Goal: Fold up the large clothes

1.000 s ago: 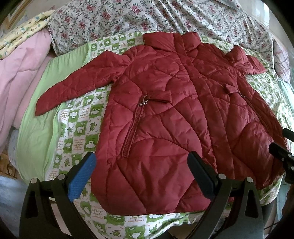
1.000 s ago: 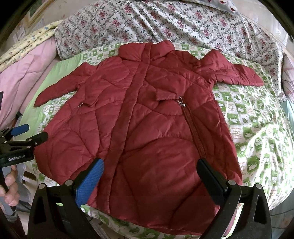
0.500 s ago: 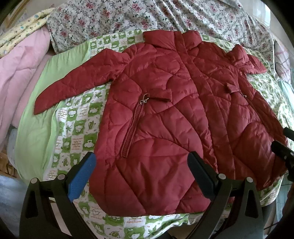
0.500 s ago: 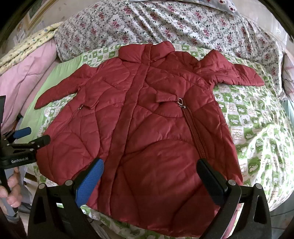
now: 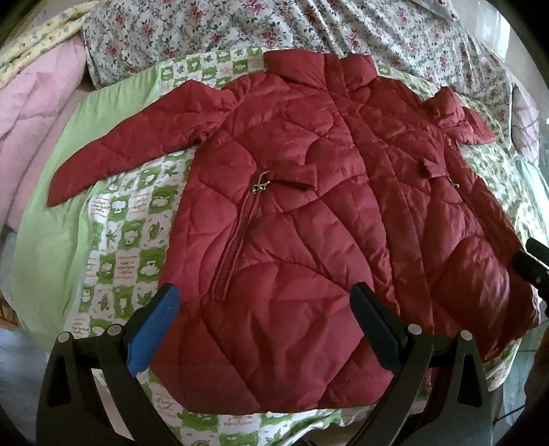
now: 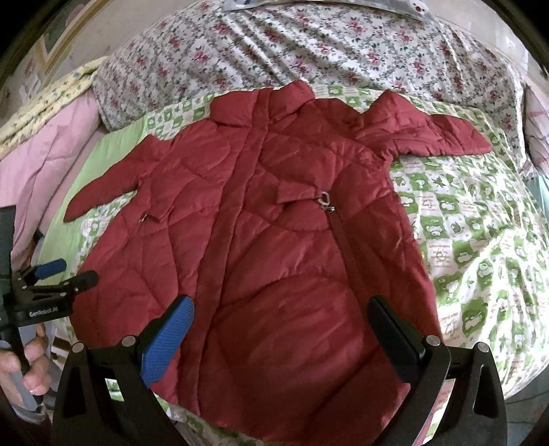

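Note:
A dark red quilted jacket (image 5: 308,212) (image 6: 260,240) lies spread front-up on a bed, collar at the far end, both sleeves out to the sides, hem nearest me. My left gripper (image 5: 264,308) hovers open above the hem's left half with nothing between its fingers. Above the hem's right half my right gripper (image 6: 281,326) is open too and holds nothing. In the right wrist view the left gripper (image 6: 65,272) shows at the left edge, held by a hand (image 6: 31,363). One finger of the right gripper pokes in at the right edge of the left wrist view.
The jacket rests on a green-and-white patterned quilt (image 5: 123,219) (image 6: 480,233). A floral blanket (image 5: 343,31) (image 6: 308,48) is bunched behind the collar. Pink bedding (image 5: 31,113) (image 6: 37,161) is piled at the left. The bed's near edge runs just under the hem.
Both grippers have drawn slightly back and downward, so the jacket sits a little farther and higher in both views. The jacket itself has not moved. Both stay open.

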`<state>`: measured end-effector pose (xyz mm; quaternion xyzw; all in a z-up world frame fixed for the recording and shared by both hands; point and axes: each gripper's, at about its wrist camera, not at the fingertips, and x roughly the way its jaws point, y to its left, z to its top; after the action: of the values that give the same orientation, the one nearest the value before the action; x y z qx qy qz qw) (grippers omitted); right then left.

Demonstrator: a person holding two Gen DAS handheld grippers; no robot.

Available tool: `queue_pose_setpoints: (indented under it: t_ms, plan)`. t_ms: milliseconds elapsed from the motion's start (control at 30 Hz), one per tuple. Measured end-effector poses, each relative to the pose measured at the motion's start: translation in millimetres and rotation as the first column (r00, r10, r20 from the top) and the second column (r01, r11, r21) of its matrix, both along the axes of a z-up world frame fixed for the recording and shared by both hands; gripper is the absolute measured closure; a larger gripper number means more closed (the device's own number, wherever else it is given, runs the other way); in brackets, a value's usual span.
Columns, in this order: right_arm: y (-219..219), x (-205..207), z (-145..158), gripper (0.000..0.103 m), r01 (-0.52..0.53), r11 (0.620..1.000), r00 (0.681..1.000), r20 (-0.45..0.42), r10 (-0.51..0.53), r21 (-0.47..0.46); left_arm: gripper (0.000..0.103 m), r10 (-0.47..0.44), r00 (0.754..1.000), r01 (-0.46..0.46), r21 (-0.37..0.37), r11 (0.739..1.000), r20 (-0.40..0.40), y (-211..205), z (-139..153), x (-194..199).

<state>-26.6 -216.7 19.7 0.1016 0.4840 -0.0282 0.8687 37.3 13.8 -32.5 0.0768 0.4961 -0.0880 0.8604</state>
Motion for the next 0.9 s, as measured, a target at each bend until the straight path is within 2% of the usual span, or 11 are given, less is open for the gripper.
queue_pose_setpoints:
  t_ms: [500,633,900]
  plan:
    - [-41,11,-1,0.001,0.072,0.997,0.997,0.025,-0.072,0.030,0.003,-0.002,1.000,0.002,-0.008,1.000,-0.010,-7,-6,19]
    - [-58,16,-4,0.001,0.091,0.994,0.995,0.031,-0.093,0.064,0.003,-0.018,1.000,0.017,-0.018,1.000,-0.007,-12,-6,26]
    - [-138,34,-10,0.003,0.192,0.969,0.973,0.095,-0.208,0.154,0.003,-0.025,0.999,0.025,-0.010,1.000,0.035,-23,-1,46]
